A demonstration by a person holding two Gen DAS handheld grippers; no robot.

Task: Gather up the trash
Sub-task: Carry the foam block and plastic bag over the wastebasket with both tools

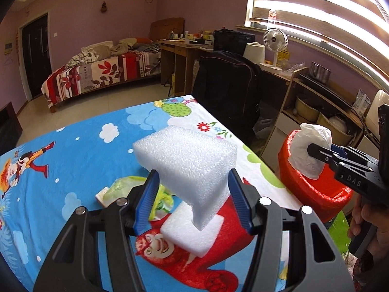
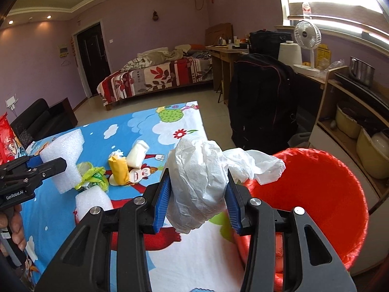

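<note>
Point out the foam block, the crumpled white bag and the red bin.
foam block (image 1: 187,160), left wrist view, its top face.
crumpled white bag (image 2: 199,177), right wrist view, its bulging middle.
red bin (image 2: 323,185), right wrist view, its inner wall.

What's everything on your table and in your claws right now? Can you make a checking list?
Surface: cartoon blanket covers the table.
Job's things: foam block and crumpled white bag are held; red bin stands beside the table.
Clutter: second foam piece, green-yellow bag, yellow packet, white packet.
Grippers: left gripper grips foam; right gripper grips the bag.
Cables: nothing seen on the table.
Surroundings: bed, fan, black backpack.
</note>
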